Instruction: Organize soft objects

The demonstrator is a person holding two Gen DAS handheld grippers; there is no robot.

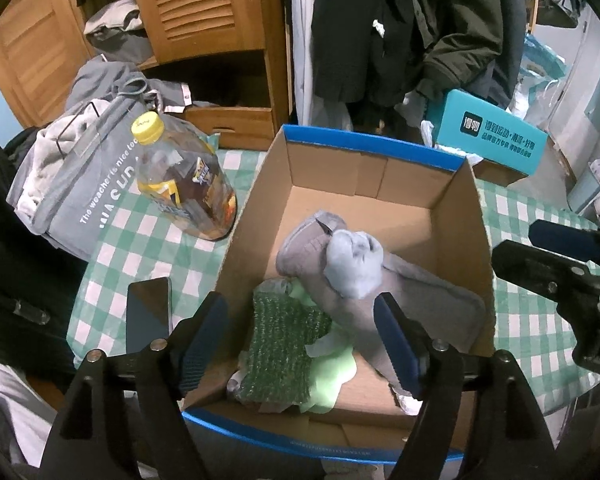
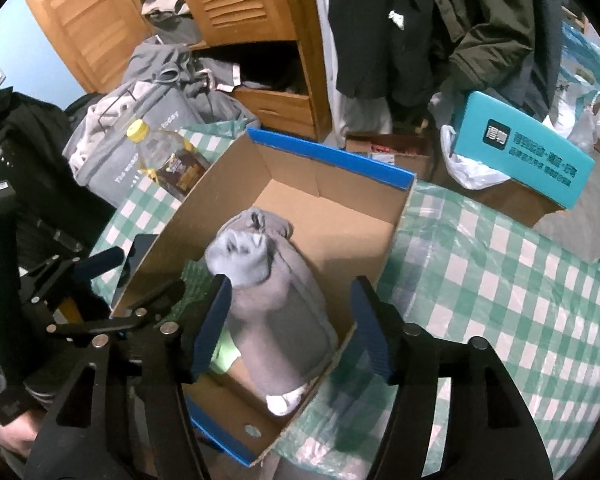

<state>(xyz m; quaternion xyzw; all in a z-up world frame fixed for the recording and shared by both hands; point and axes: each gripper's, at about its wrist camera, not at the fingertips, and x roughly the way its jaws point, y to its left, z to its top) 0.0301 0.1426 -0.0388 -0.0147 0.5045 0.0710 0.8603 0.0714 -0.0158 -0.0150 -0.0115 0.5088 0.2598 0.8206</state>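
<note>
An open cardboard box (image 1: 372,148) (image 2: 328,156) with a blue rim stands on the green checked tablecloth. Inside lies a grey sock bundle (image 1: 400,300) (image 2: 284,320) with a pale blue rolled end (image 1: 354,264) (image 2: 240,256). Beside it are a dark green knitted cloth (image 1: 284,340) and a pale green piece (image 1: 332,376). My left gripper (image 1: 300,340) is open over the near end of the box, above the green cloth. My right gripper (image 2: 292,328) is open too; the grey bundle lies between its fingers, unpressed. It also shows at the right edge of the left wrist view.
A yellow-capped bottle (image 1: 180,176) lies left of the box, beside a grey bag (image 1: 80,184) of clothes. A dark phone (image 1: 148,312) rests by the box's left wall. A teal carton (image 1: 488,136) sits behind, with a wooden cabinet (image 1: 204,8) and hanging coats (image 1: 400,28).
</note>
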